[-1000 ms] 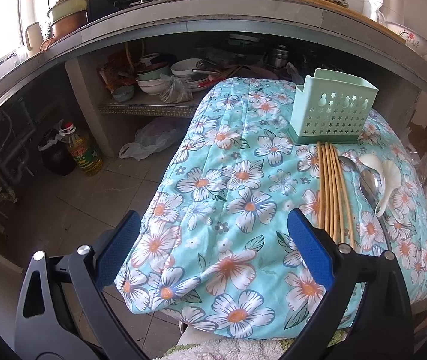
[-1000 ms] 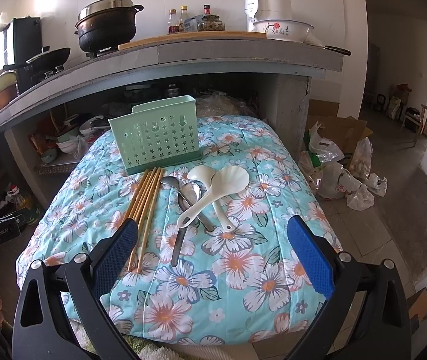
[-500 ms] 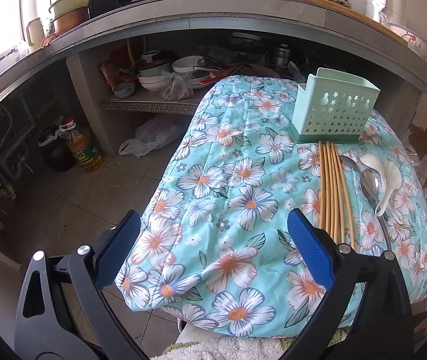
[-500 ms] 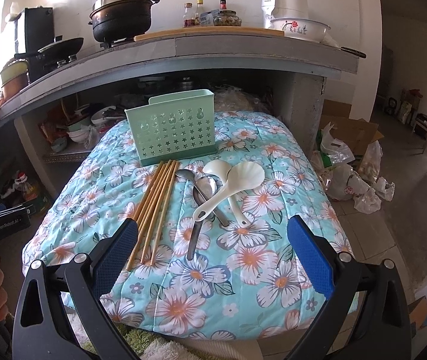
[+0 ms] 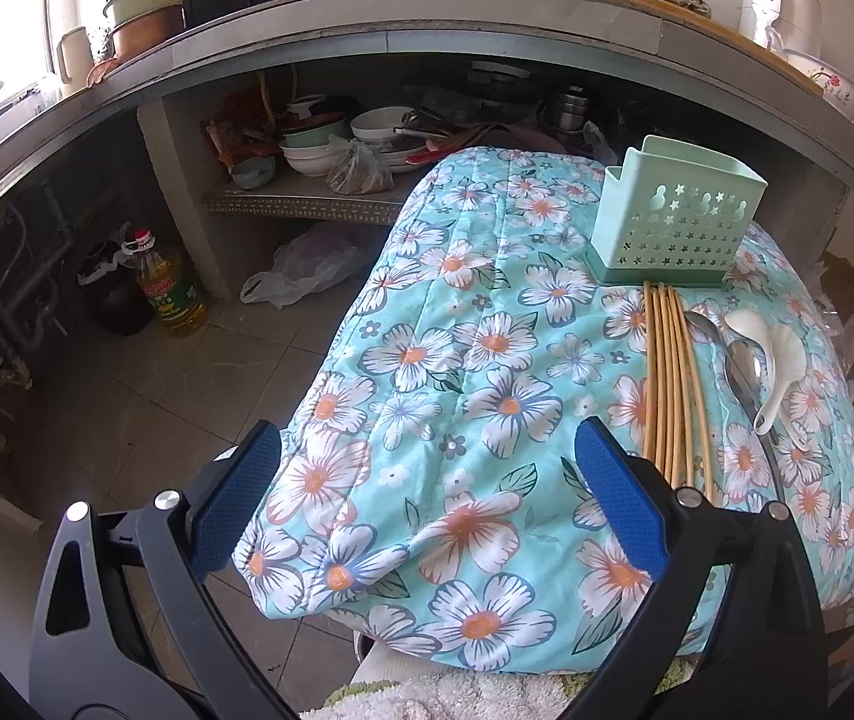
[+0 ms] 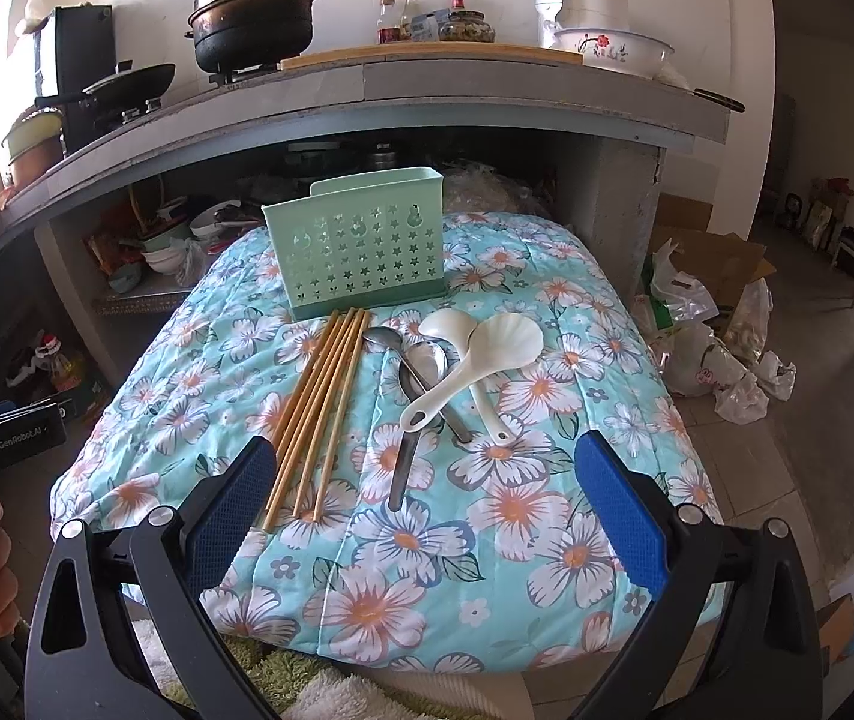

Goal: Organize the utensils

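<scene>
A mint-green perforated utensil holder [image 6: 360, 246] [image 5: 676, 222] stands upright at the far side of a floral quilt-covered table [image 6: 547, 516]. In front of it lie several wooden chopsticks [image 6: 321, 408] [image 5: 670, 384] side by side, two metal spoons [image 6: 420, 396] [image 5: 745, 372], and two white plastic spoons [image 6: 475, 366] [image 5: 775, 360] crossing over them. My right gripper [image 6: 423, 510] is open, hovering above the table's near edge, short of the utensils. My left gripper [image 5: 427, 498] is open over the table's left near corner, with the chopsticks just past its right finger.
A concrete counter [image 6: 487, 90] with pots, bottles and a bowl overhangs the far side. Dishes crowd the shelf [image 5: 330, 192] beneath it. An oil bottle [image 5: 168, 282] stands on the floor at left. Plastic bags and a cardboard box [image 6: 709, 300] lie on the floor at right.
Both grippers have drifted slightly forward and lower toward the table, so the holder and utensils sit lower in the views. Nothing on the table has moved.
</scene>
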